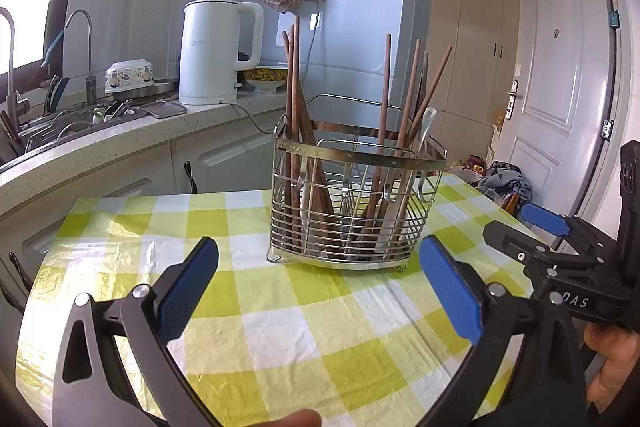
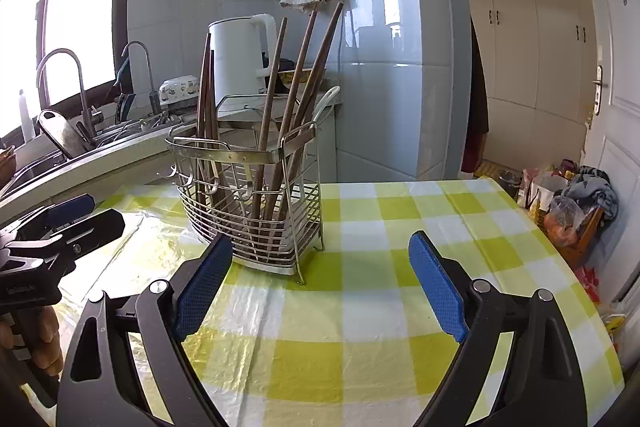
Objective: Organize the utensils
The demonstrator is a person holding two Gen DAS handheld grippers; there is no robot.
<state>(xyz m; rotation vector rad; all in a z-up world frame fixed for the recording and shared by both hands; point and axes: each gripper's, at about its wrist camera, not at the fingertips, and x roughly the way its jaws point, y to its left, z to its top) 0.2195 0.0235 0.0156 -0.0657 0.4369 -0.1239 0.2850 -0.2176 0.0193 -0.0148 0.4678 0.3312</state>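
A steel wire utensil basket (image 1: 352, 211) stands on the table with the green-and-white checked cloth (image 1: 304, 323). Several brown wooden chopsticks (image 1: 386, 99) and a white spoon (image 1: 427, 123) stand upright in it. My left gripper (image 1: 318, 247) is open and empty, just in front of the basket. The right gripper also shows at the right of the left wrist view (image 1: 516, 227). In the right wrist view the basket (image 2: 252, 203) with chopsticks (image 2: 272, 87) is ahead to the left. My right gripper (image 2: 320, 243) is open and empty; the left gripper (image 2: 76, 215) shows at the left.
A kitchen counter (image 1: 120, 139) with a white kettle (image 1: 216, 51), bowls and a sink with taps (image 1: 52, 123) runs behind the table. A white door (image 1: 560, 75) and bags on the floor (image 2: 568, 203) are to the right. The table's right edge (image 2: 580, 291) is close.
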